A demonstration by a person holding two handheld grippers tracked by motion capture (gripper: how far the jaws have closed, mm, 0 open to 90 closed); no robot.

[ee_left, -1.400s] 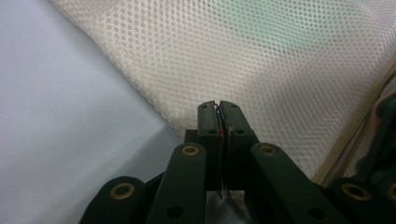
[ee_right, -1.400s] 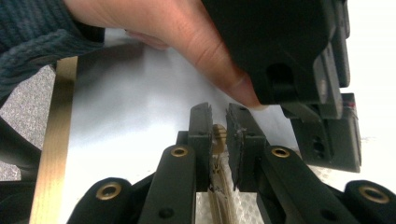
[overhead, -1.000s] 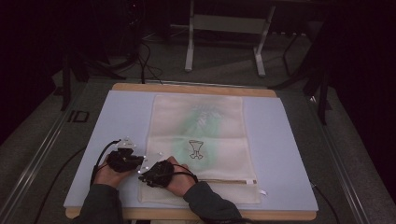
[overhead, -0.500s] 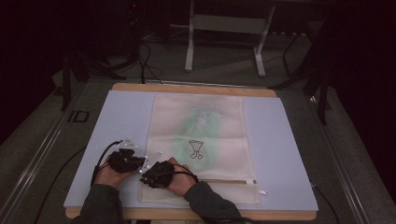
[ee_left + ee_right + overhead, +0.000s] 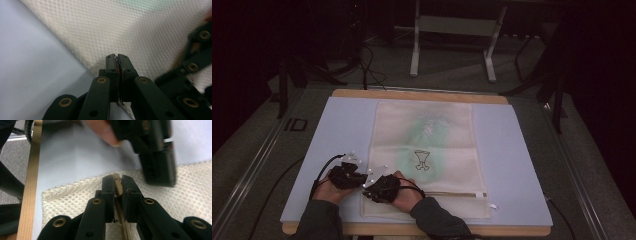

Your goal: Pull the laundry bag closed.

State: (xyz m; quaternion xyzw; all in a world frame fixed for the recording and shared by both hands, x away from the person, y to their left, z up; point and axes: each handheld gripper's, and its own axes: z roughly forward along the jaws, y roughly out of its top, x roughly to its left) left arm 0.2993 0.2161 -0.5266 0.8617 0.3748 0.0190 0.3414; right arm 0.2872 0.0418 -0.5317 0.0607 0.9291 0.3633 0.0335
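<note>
Item: mesh laundry bag (image 5: 427,150), flat on the counter (image 5: 522,150), zipper (image 5: 119,195) along its near edge.
Left tool (image 5: 117,58): clamped on the bag's near left edge.
Right tool (image 5: 117,182): pinching the zipper tape at its left end.
Progress: both grips set; zipper travel apparently not begun, whole length remaining.

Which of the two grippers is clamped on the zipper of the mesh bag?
The right gripper: its jaws pinch the tan zipper. The left gripper grips the mesh bag at its edge.
</note>
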